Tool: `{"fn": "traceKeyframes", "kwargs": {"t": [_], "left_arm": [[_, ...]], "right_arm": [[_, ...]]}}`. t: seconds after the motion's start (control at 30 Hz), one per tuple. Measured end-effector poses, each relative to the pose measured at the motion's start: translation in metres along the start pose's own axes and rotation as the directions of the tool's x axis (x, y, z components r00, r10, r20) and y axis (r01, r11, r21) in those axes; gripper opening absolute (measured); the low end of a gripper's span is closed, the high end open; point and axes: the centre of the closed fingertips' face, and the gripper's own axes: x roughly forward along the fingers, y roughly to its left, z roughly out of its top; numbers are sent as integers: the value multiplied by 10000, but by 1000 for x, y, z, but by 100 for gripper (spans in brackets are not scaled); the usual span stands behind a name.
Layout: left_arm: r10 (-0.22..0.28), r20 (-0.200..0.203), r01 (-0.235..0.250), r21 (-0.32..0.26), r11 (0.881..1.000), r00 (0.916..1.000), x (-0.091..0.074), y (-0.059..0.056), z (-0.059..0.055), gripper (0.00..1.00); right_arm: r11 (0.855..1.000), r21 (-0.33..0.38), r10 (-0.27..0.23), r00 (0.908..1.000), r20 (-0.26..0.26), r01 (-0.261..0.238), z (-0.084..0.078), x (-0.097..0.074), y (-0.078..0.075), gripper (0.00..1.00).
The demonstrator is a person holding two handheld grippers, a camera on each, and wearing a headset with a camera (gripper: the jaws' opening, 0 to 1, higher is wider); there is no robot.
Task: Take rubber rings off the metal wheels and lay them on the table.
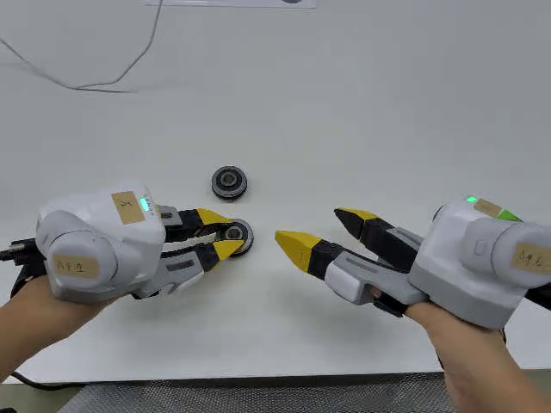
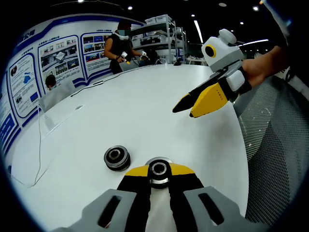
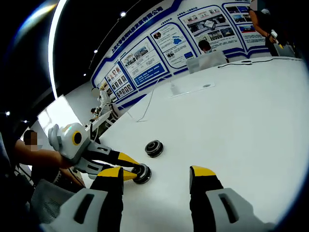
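Note:
A small metal wheel with a black rubber ring (image 1: 240,235) stands on edge between the yellow tips of my left gripper (image 1: 232,233), which is shut on it. The left gripper view shows that wheel (image 2: 159,170) head-on, pinched at its sides. A second wheel (image 1: 229,181) lies flat on the white table a little farther back, also seen as a wheel (image 2: 117,157) left of the held one. My right gripper (image 1: 309,223) hovers open to the right of the held wheel with nothing in it; its own view shows both wheels (image 3: 142,174) (image 3: 154,148) ahead of its spread jaws.
The white table (image 1: 362,112) is broad and bare around the wheels. A thin grey cable (image 1: 86,84) runs across the far left. The table's front edge (image 1: 258,379) lies just below my hands. People stand at the far end (image 2: 120,46).

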Motion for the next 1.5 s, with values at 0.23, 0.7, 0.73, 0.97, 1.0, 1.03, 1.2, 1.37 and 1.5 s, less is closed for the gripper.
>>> {"fn": "traceKeyframes", "kwargs": {"t": [0.23,0.7,0.73,0.97,1.0,1.03,1.2,1.37,1.5], "left_arm": [[-163,75,163,-112,9998,9998,3,3,1,13],[-262,170,260,82,9996,9995,7,4,1,13],[-259,172,258,63,9996,9995,7,4,1,13],[-249,189,249,7,9997,9995,8,4,1,13],[-253,193,253,2,9997,9995,8,5,1,13],[-255,198,255,-5,9997,9995,8,5,1,13],[-252,192,252,-12,9997,9995,7,4,0,13],[-254,207,255,-41,9997,9995,6,4,0,13],[-253,202,254,-55,9997,9995,6,4,-1,13]], "right_arm": [[9877,1238,969,9953,-81,-951,-6,15,24,46],[9695,2184,1181,9928,-193,-1111,-12,37,37,43],[9677,2280,1147,9932,-192,-1073,-13,37,37,43],[9602,2669,1001,9935,-537,-823,-20,43,33,43],[9592,2708,994,9935,-549,-810,-20,44,32,43],[9570,2794,991,9933,-600,-786,-22,45,32,43],[9408,3294,1066,9922,-647,-796,-24,50,33,43],[9299,3590,1130,9909,-727,-797,-28,53,34,43],[9305,3597,1040,9915,-787,-691,-30,54,33,43]]}}
